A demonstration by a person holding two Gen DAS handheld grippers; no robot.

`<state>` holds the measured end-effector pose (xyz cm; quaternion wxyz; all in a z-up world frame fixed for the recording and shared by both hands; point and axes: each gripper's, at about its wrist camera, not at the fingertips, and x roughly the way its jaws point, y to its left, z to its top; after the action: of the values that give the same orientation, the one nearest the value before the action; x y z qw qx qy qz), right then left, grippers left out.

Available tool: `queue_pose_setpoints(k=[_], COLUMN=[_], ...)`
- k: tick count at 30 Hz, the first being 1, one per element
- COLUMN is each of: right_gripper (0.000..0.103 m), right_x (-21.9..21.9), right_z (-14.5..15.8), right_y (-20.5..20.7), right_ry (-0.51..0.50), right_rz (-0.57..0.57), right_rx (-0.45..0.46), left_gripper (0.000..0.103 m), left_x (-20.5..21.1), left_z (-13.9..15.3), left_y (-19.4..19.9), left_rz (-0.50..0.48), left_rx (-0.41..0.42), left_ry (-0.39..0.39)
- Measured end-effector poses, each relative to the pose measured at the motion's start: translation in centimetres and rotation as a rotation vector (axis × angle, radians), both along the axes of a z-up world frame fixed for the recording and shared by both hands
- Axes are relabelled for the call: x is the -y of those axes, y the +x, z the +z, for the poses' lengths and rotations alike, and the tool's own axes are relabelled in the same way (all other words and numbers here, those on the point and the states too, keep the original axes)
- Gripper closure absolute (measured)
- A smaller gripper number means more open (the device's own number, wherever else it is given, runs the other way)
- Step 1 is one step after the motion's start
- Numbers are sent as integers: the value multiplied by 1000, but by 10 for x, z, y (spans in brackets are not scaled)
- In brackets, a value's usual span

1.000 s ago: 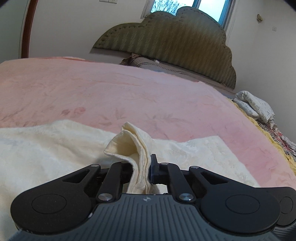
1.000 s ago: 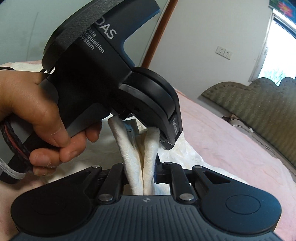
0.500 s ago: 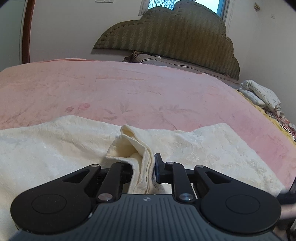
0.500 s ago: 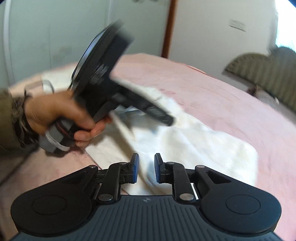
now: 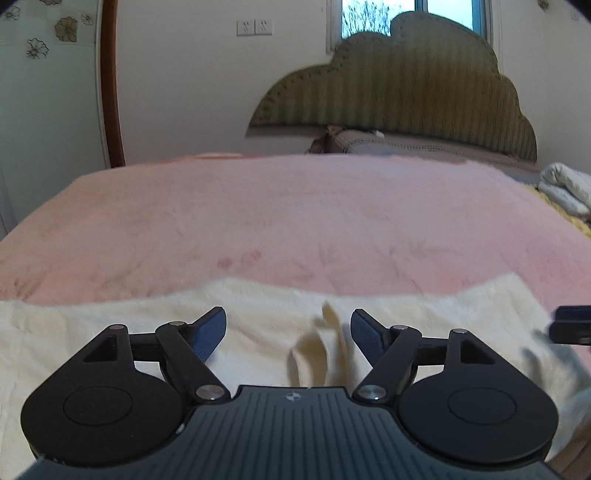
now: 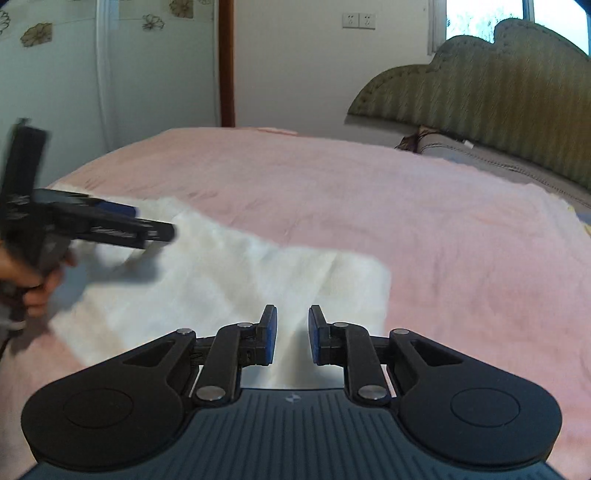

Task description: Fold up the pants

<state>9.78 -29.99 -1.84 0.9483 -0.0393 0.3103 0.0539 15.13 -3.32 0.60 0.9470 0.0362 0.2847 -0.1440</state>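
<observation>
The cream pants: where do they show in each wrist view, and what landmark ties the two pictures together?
Left wrist view: the cream pants stretch across the lower part, on the pink blanket, a raised fold between the open left gripper's jaws.
Right wrist view: they lie left of centre, reaching the right gripper.
Shared landmark: the green headboard.

The pants lie flat on the bed cover, at the near edge of the bed. From the left wrist view, the headboard stands behind at 12 o'clock, a pillow before it, a bundle of bedding at 2 o'clock, and wall sockets at 11 o'clock
</observation>
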Motion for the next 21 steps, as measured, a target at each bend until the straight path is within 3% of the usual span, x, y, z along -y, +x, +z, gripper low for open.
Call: queue_pose_setpoints(k=[3,6,8,10,14,16,18,21], right_gripper=[85,85,85,85,83,83,82,82], right_x=[9,9,0,-8,-23,-33,-44,-69], right_z=[-14,-37,-34,-27,-24,-36,-34,-19], right_y=[33,48,41,27,-3,-11,-20,-40], right_ry=[-24,-73,-115,-129,-83,-134,-183,-98], right_rz=[-54,-68,-75,-73,18,61,26,87], right_rx=[-55,-146,-123,-86,-87,-129,-99,2], left_gripper=[25,25,23,22,20,20,20,18], left_x=[4,24,33,37,33,24,8,-17], left_z=[8,-6,-17,-22,-22,-17,-12,-5], left_y=[10,23,29,29,19,17,15,11], left_rz=[-17,-22,-21,-14,-5,22,67,123], left_rx=[-11,-11,12,34,66,58,35,-36], left_ry=[-3,178,259,291,277,241,185,51])
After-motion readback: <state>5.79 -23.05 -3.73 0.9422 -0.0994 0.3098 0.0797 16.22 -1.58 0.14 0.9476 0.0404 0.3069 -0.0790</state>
